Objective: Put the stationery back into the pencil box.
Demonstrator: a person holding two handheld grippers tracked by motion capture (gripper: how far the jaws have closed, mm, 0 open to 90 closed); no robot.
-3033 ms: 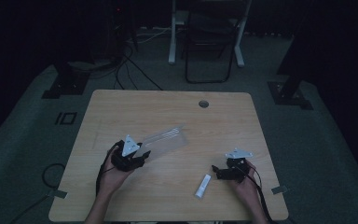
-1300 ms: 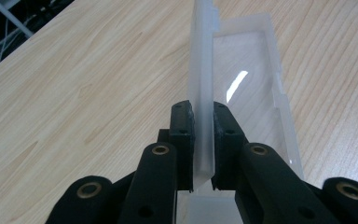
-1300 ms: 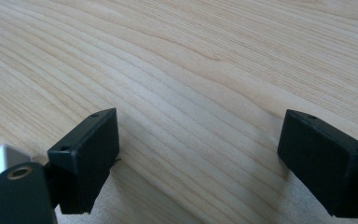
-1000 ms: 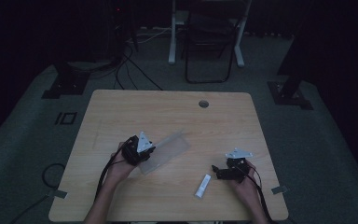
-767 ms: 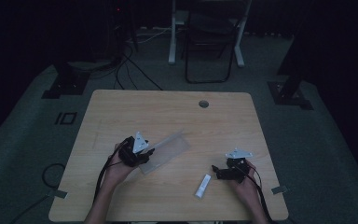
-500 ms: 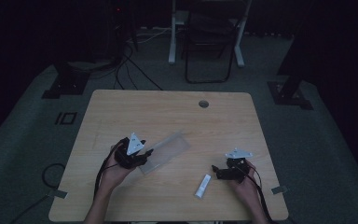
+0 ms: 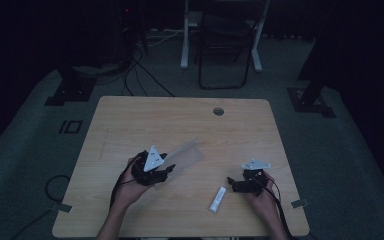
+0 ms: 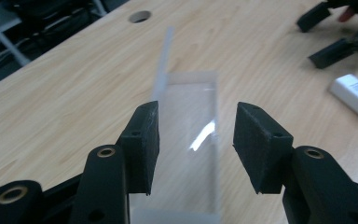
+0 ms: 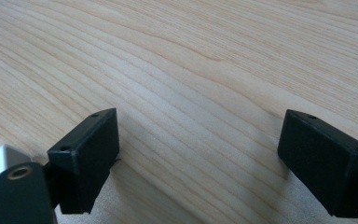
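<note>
We see the left tongs spread open over the bench, their jaws either side of a clear plastic box without touching it. A white bar lies just left of the right tongs, which gape wide over bare wood.

Left gripper spread above a clear plastic box lying lengthwise between the jaws on the wooden table, a white bar and the other gripper at right.
</note>
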